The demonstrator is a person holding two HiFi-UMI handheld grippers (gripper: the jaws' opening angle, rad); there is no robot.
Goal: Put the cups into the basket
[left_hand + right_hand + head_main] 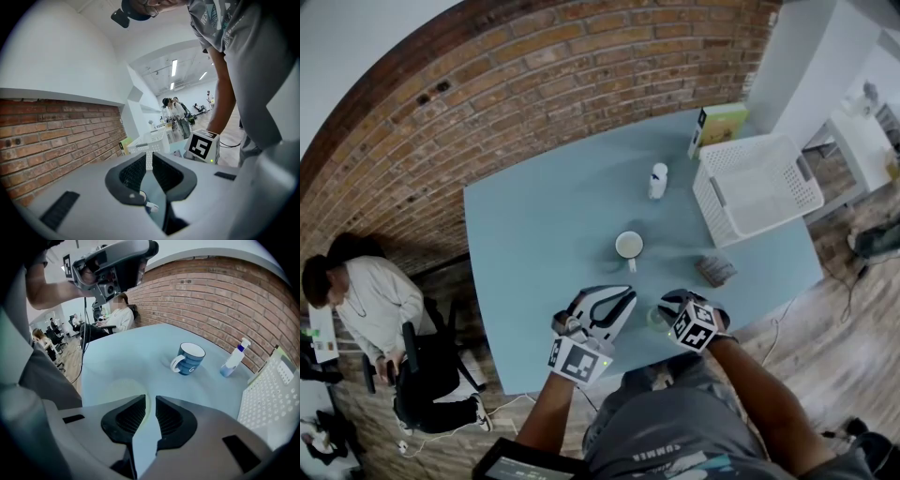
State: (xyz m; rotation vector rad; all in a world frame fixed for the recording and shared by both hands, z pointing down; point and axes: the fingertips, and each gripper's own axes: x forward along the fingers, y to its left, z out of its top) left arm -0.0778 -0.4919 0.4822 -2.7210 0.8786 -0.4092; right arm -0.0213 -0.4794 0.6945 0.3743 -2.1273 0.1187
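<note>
Two cups show on the blue counter [534, 234], both outside the white basket [712, 202] at its far right corner. One is a blue mug [190, 358] with a white inside, upright near the middle, its handle turned toward the near side. The other is a pale green cup [119, 387] at the near edge, right under the right gripper [150, 400]. That gripper's jaws stand narrow, and the cup's thin wall appears to sit pinched between them. The left gripper [149, 158] hovers beside it, jaws almost together with nothing between; the basket shows through the slit.

The green cup looks light and thin-walled, so a pinch on the rim should carry it, though hard pressure could flex it. The mug looks ceramic: heavier, stiff, glazed and slippery, liable to chip if dropped. Its rim or the handle root seems the soundest hold, kept upright on the way over. A spray bottle [658, 180] stands between mug and basket, to be steered round.
</note>
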